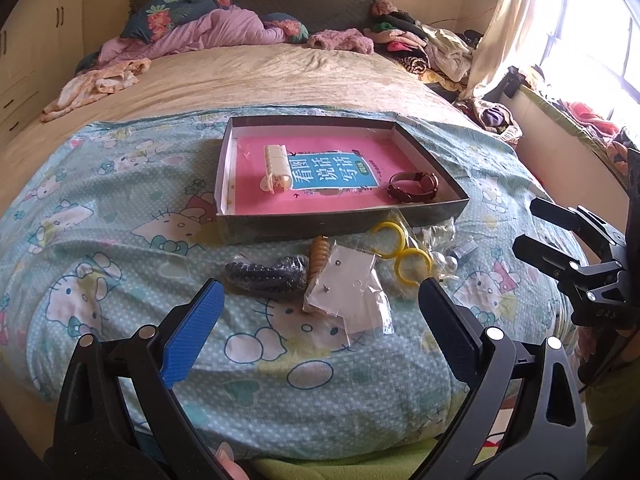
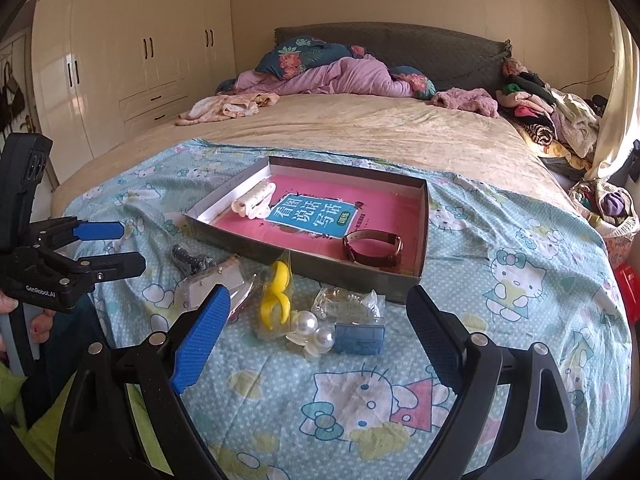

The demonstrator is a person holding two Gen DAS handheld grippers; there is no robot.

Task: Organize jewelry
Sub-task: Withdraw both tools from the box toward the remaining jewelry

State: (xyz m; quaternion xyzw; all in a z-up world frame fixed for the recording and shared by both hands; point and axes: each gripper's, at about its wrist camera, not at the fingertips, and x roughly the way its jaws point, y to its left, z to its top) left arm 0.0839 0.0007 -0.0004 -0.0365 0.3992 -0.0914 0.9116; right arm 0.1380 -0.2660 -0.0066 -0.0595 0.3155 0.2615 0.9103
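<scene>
A shallow grey box (image 1: 340, 222) lined with a pink book lies on the patterned sheet. Inside it are a white link bracelet (image 1: 276, 172) and a brown strap watch (image 1: 414, 186). In front of the box lies loose jewelry: a bagged dark bead string (image 1: 264, 274), a tan spiral piece (image 1: 318, 254), stud earrings on clear cards (image 1: 352, 280), yellow rings (image 1: 400, 248), pearls (image 2: 308, 322) and a small blue box (image 2: 360, 334). My left gripper (image 1: 320, 292) hovers open just short of the earring cards. My right gripper (image 2: 318, 296) hovers open before the pearls and blue box, holding nothing.
The sheet (image 2: 500, 272) covers the near end of a bed with a beige cover (image 2: 360, 128). Crumpled bedding and clothes are heaped at the headboard and along the right side. Wardrobes (image 2: 140, 60) stand on the left, and a curtained window (image 1: 580, 40) is on the right.
</scene>
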